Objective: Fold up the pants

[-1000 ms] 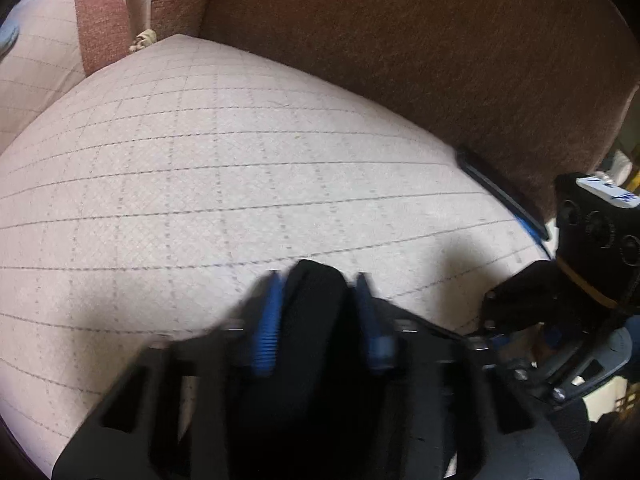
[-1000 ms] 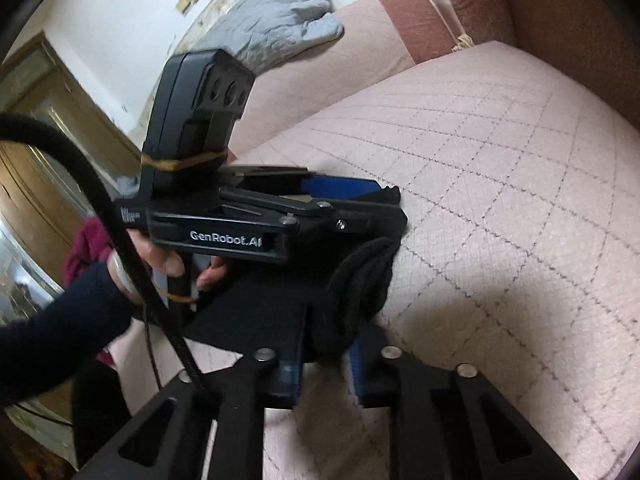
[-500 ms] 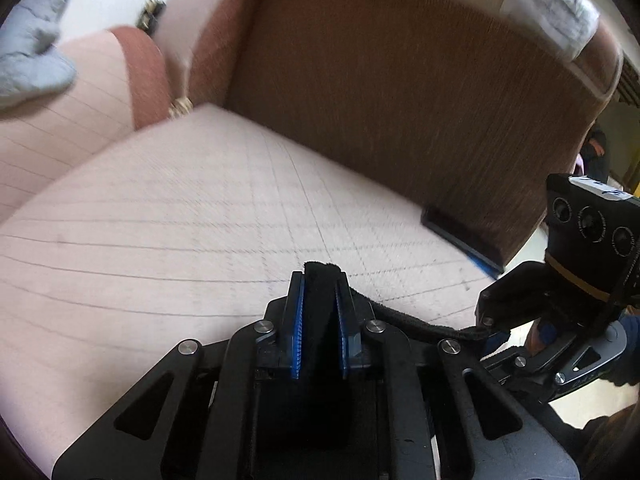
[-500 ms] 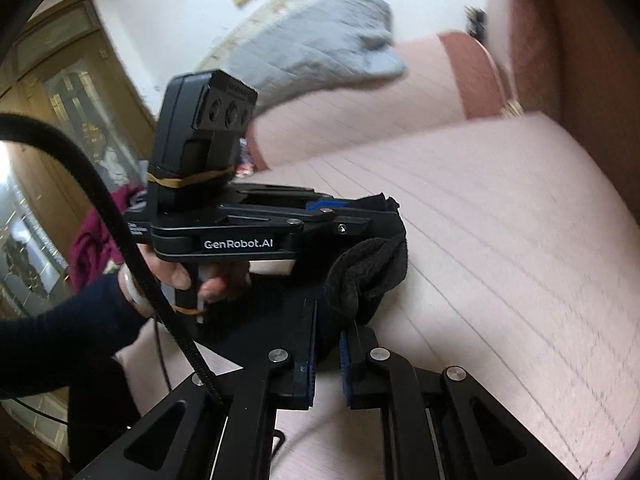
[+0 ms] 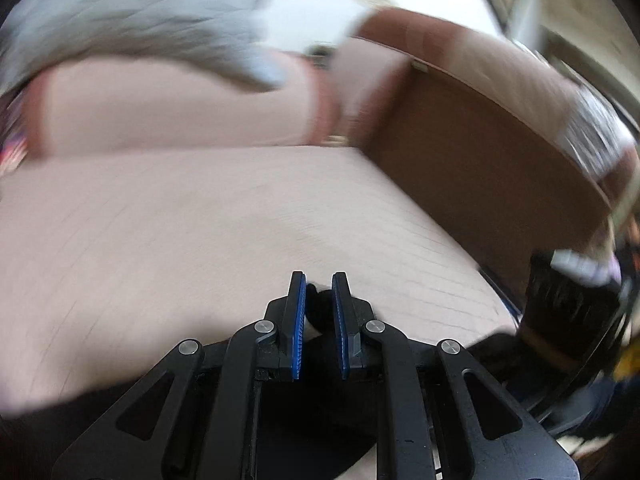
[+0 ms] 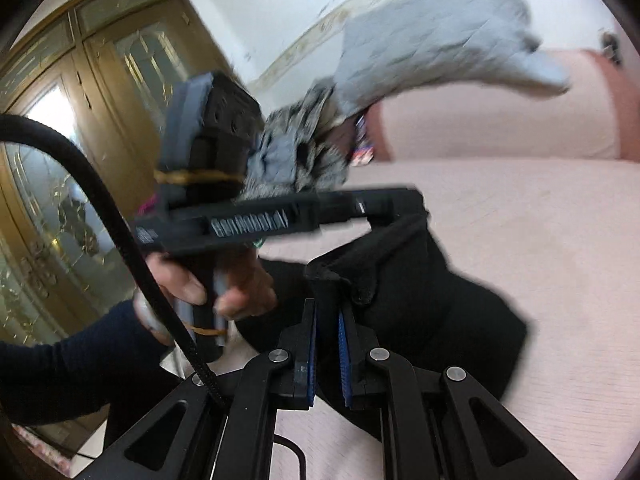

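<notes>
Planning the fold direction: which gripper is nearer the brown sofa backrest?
Right. The right gripper is beside the backrest; the left gripper is farther out over the seat cushion.

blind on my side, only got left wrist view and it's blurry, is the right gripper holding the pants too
Observer: Yes. The right gripper is clamped on an edge of the black pants.
Operator: where's my left one relative to it
Observer: The left gripper is above and beyond it, pinching a second part of the same edge.
Operator: fabric off the sofa?
Observer: The held edge is lifted; the rest hangs down onto the pink sofa seat.
Operator: anything else nearby
Observer: A grey quilted cloth is draped over the sofa arm.
</notes>
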`<action>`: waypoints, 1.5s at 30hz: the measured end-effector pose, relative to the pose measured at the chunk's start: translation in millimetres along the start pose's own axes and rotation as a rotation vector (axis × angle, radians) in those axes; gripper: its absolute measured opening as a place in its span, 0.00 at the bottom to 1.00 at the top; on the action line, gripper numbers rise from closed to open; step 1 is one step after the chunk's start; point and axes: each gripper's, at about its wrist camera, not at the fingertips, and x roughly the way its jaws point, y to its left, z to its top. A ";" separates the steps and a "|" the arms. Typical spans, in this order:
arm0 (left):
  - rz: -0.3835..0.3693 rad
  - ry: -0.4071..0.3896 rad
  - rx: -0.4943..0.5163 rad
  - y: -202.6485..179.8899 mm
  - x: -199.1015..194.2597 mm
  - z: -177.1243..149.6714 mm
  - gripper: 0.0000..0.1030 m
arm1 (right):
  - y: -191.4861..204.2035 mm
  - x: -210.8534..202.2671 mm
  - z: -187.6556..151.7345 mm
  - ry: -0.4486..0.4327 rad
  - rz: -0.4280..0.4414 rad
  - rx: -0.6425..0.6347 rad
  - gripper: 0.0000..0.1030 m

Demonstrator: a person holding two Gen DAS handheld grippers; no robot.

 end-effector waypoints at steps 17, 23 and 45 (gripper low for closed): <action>0.178 0.094 -0.354 42.9 -28.3 -92.4 0.65 | -18.3 11.9 -17.4 0.017 -0.049 0.085 0.45; 0.136 0.143 -0.375 25.7 9.4 -103.2 0.65 | -61.2 5.7 -20.1 0.016 -0.192 0.145 0.45; 0.257 0.074 -0.347 23.5 1.2 -103.8 0.40 | -53.7 53.1 -26.8 0.072 -0.231 0.123 0.44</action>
